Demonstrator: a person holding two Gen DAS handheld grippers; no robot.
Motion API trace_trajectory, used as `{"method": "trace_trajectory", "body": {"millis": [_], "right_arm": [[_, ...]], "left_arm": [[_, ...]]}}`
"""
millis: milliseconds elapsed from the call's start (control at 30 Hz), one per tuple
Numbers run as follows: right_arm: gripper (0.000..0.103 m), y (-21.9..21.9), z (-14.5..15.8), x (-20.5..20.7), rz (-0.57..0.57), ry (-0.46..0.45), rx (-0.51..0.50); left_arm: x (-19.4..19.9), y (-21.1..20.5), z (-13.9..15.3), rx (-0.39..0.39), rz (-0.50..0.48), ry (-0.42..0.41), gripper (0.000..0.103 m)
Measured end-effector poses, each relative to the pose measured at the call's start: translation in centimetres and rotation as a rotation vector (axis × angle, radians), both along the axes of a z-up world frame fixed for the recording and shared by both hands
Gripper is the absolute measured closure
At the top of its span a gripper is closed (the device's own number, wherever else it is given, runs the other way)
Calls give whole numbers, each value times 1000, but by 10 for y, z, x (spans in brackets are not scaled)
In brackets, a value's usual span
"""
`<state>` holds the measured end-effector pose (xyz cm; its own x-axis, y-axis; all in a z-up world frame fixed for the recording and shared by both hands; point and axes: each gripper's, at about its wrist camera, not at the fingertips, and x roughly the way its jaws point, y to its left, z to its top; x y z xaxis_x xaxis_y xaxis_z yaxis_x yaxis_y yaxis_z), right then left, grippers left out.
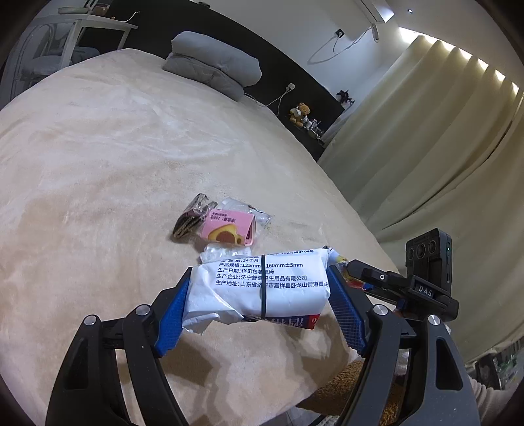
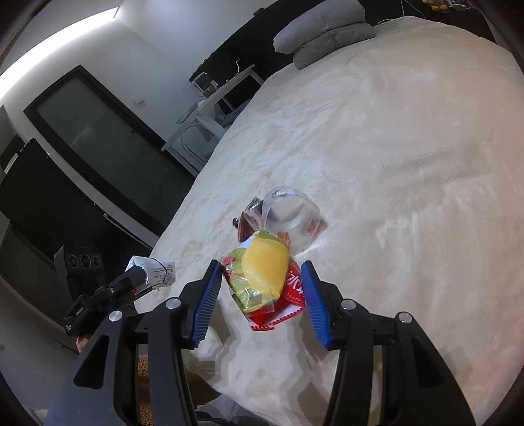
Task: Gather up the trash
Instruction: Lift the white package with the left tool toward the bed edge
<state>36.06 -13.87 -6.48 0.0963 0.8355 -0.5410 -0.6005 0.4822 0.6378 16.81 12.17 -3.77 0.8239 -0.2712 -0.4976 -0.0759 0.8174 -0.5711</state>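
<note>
My left gripper [image 1: 260, 295] is shut on a white tissue pack [image 1: 262, 288] with blue printed text, held just above the beige bed [image 1: 98, 147]. Beyond it lie a pink snack wrapper [image 1: 229, 226] and a dark brown wrapper [image 1: 190, 219]. My right gripper [image 2: 262, 295] is shut on a yellow, green and red snack bag [image 2: 265, 278]. Past it lie a clear plastic wrapper [image 2: 288, 216] and a dark wrapper [image 2: 249, 219]. The left gripper with the tissue pack [image 2: 157, 268] shows at the left of the right wrist view.
A grey folded pillow [image 1: 213, 62] lies at the bed's far end. A white side table [image 1: 82, 29] stands beside the bed. Cream curtains [image 1: 442, 131] hang on the right. A teddy bear [image 1: 299, 114] sits on a dark shelf. A dark TV and cabinet [image 2: 65, 196] stand opposite.
</note>
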Motion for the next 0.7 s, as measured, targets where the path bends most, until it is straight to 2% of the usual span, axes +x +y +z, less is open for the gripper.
{"method": "trace_trajectory", "body": {"millis": [367,700], "right_arm": [[53,-25,-2,-83,9,-41,22],[53,-44,-8,-137,7,-51,17]], "left_arm": [[-65,-27,-5,-30,24,-53,27],[-117,-47,-19,-65,45,-72,27]]}}
